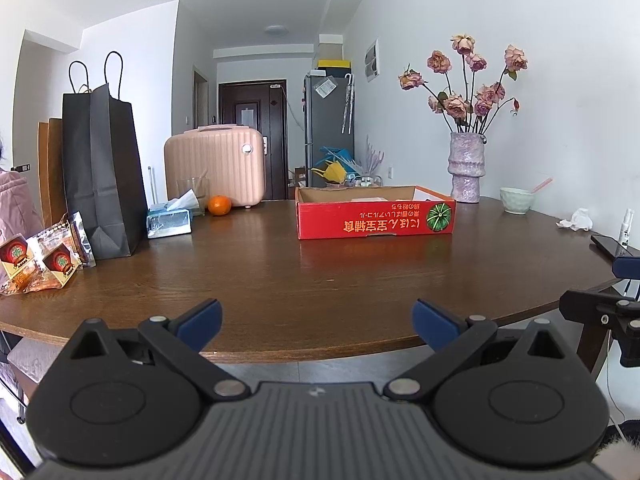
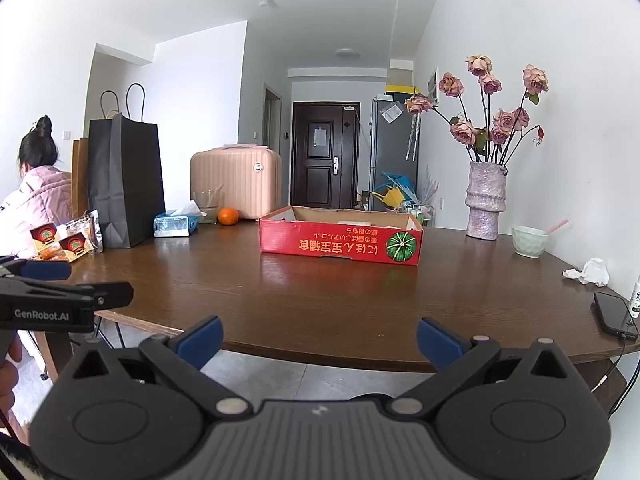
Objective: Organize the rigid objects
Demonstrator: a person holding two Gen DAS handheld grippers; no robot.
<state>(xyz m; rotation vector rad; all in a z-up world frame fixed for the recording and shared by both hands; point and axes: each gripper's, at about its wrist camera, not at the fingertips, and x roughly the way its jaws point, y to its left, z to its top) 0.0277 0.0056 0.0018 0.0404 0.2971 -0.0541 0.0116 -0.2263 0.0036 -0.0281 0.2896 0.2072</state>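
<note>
Red cardboard box sits open-topped on the tabletop, far side, slightly right of centre; long axis runs left-right across both views, printed long side facing the cameras, text upside down, pumpkin graphic at its right end. Contents mostly hidden behind the front wall; only a pale flat item shows inside. Left gripper hovers at the near tabletop edge, fingers spread wide with nothing between them; box is well ahead and a bit right of its gap. Right gripper is likewise at the near edge, blue fingers released and apart, box well ahead, roughly in line with the gap. Other rigid items: orange beside the tissue box, black paper bag and snack packets at left, vase of dried roses, bowl and phone at right. Right view alone shows a seated person in a pink jacket and the phone in full with its cable; left view catches only the phone's end and part of the right gripper at its right border.
</note>
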